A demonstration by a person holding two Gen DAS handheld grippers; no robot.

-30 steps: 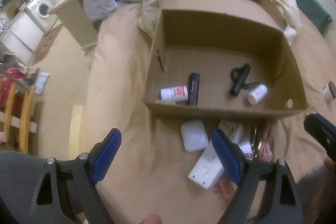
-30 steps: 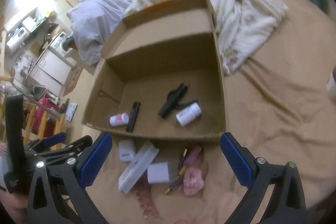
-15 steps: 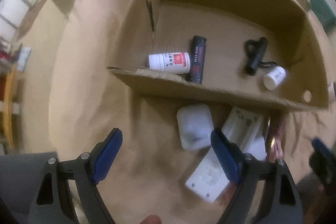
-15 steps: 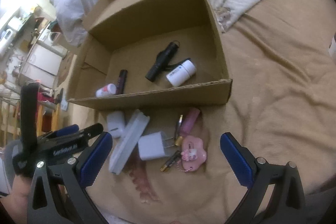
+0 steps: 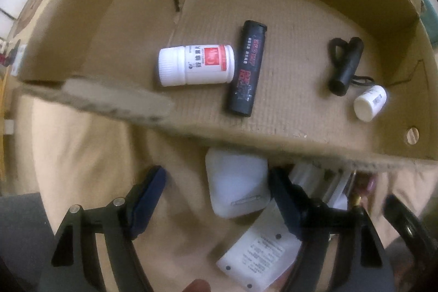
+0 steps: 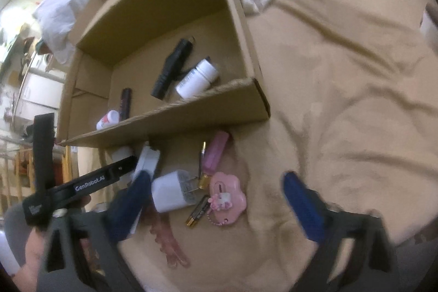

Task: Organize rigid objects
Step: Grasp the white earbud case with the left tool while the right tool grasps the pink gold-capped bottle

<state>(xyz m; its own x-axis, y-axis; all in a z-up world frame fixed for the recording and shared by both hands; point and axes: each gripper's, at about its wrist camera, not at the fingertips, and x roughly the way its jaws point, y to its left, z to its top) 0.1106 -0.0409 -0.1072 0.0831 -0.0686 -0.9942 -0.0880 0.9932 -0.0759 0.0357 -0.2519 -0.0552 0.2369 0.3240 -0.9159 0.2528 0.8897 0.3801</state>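
Crowding the cardboard box [image 5: 273, 138] wall, a white case [image 5: 238, 186] sits between the spread-apart left hand-held gripper [image 5: 216, 199].

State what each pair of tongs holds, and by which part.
Nothing. The left tongs are open around the white case; the right tongs are open, empty.

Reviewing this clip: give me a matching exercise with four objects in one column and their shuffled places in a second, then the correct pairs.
Objects:
1. red-labelled white bottle
2. black flashlight
3. white earbud case
4. pink charm

Places:
A. on the bedsheet, just outside the cardboard box, between the left gripper fingers
B. in the box, beside the black lighter
C. on the bedsheet, next to the white charger plug
D. in the box, by the small white bottle

Pairs: 1-B, 2-D, 3-A, 4-C
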